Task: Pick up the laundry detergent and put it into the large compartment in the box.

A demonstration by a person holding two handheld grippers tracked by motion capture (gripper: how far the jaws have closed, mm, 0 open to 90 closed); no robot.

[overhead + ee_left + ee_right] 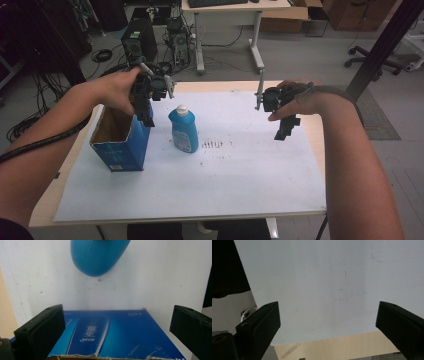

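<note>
Two spread grippers above a table, a blue box and a blue bottle by the left one.

The left gripper [145, 116] hangs with its jaws wide apart and empty, just over the open top of the blue box [121, 140], above the box's right wall. The blue bottle [183, 129] stands upright on the white sheet [240, 170], just right of that gripper and beside the box. Well apart to the right, the right gripper [284, 131] hovers over bare sheet, jaws equally wide, gripping nothing.
</note>
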